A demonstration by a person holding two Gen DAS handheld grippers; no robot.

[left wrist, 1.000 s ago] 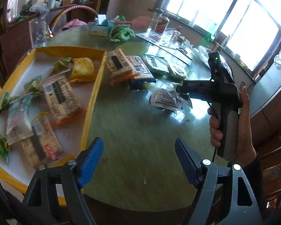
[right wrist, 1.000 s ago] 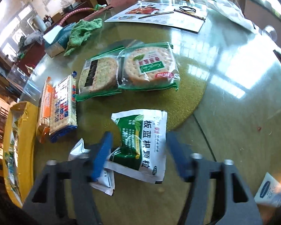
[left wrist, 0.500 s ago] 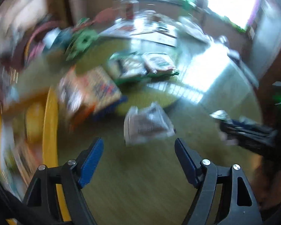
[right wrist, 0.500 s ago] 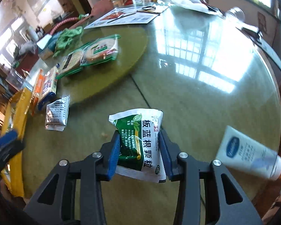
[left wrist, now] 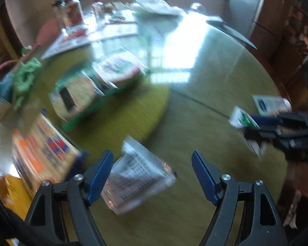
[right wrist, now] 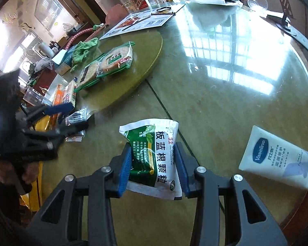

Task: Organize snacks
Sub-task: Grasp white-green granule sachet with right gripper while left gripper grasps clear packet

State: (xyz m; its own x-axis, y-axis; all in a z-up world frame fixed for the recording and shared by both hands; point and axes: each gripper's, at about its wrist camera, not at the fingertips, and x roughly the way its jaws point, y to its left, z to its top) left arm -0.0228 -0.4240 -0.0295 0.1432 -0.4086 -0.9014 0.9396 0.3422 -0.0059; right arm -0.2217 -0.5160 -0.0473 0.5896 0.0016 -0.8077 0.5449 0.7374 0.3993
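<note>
The silver sachet (left wrist: 137, 178) with black print lies flat on the tabletop (left wrist: 195, 123), directly below and between the blue pads of the left tongs (left wrist: 153, 177), which stand wide and touch nothing. Its long axis runs slantwise across the gap, nearer the left pad. The left hand is plainly the closer one, so the next move looks like a short descent and a squeeze. The right tongs (right wrist: 154, 166) are clamped narrowly on a green-and-white granule sachet (right wrist: 154, 155), held off the glass. Only the right wrist view shows the Vaseline tube (right wrist: 277, 162) sharply, well apart, and the biscuit packs (right wrist: 110, 63) on the turntable; the left view is blurred.
</note>
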